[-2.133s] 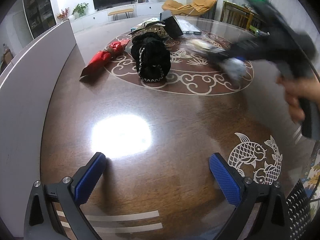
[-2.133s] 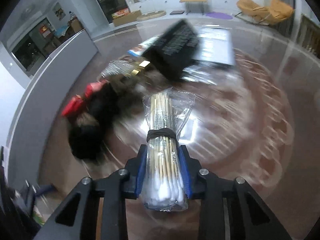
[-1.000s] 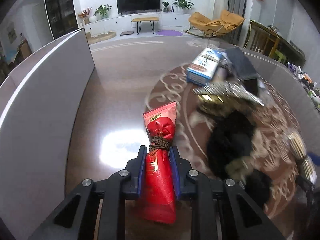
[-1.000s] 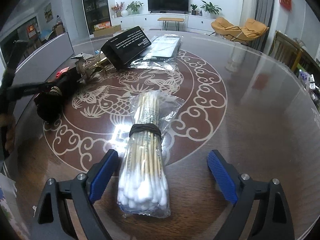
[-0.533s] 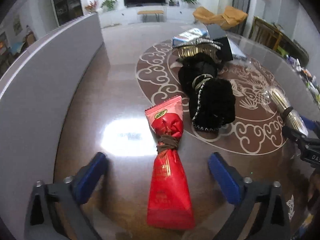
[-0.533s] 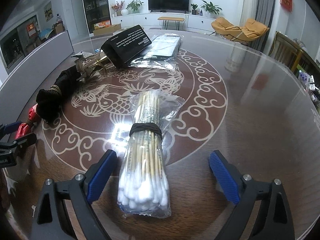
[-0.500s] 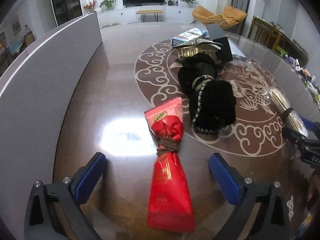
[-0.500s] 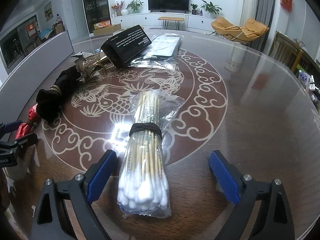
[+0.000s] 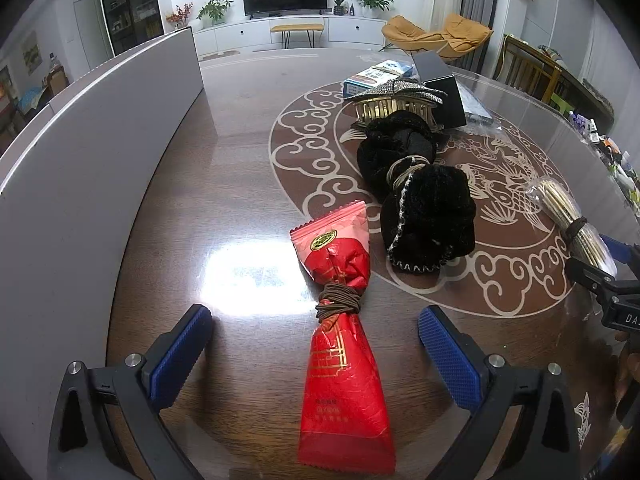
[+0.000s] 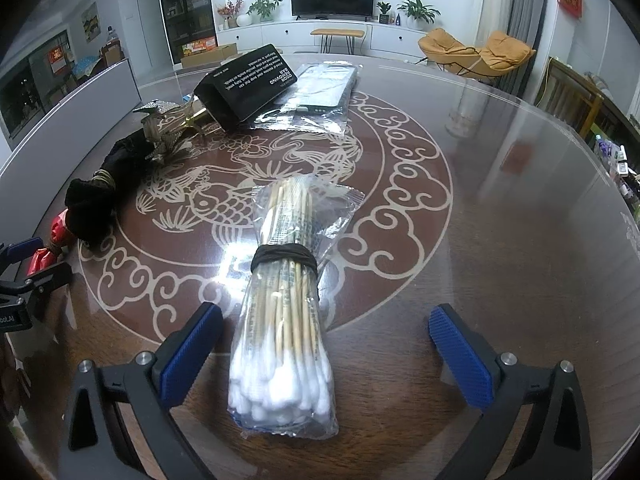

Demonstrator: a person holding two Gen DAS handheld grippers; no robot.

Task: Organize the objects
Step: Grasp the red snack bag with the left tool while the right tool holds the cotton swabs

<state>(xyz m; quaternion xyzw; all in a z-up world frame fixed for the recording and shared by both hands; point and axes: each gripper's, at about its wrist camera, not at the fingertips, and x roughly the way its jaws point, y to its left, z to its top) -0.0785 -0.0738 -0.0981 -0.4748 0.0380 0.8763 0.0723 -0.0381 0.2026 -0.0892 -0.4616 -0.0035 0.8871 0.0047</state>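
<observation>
A red foil packet (image 9: 340, 380) tied with a brown band lies on the round wooden table (image 9: 240, 160). My left gripper (image 9: 312, 316) stands open around it, both pads well clear of it. A clear bag of cotton swabs (image 10: 284, 320) bound with a dark band lies between the pads of my right gripper (image 10: 326, 312). Its jaws are opening and touch nothing. A black velvet scrunchie bundle (image 9: 424, 216) lies just beyond the red packet.
A rhinestone hair comb (image 9: 394, 100), a black box (image 10: 248, 84), a blue-white box (image 9: 374, 76) and a clear plastic packet (image 10: 324, 88) sit at the far side. A grey partition (image 9: 80, 140) borders the table on the left. Chairs stand behind.
My left gripper has let go of the red packet and opened wide; the packet now lies on the table. My right gripper's jaws have spread a little further around the swabs.
</observation>
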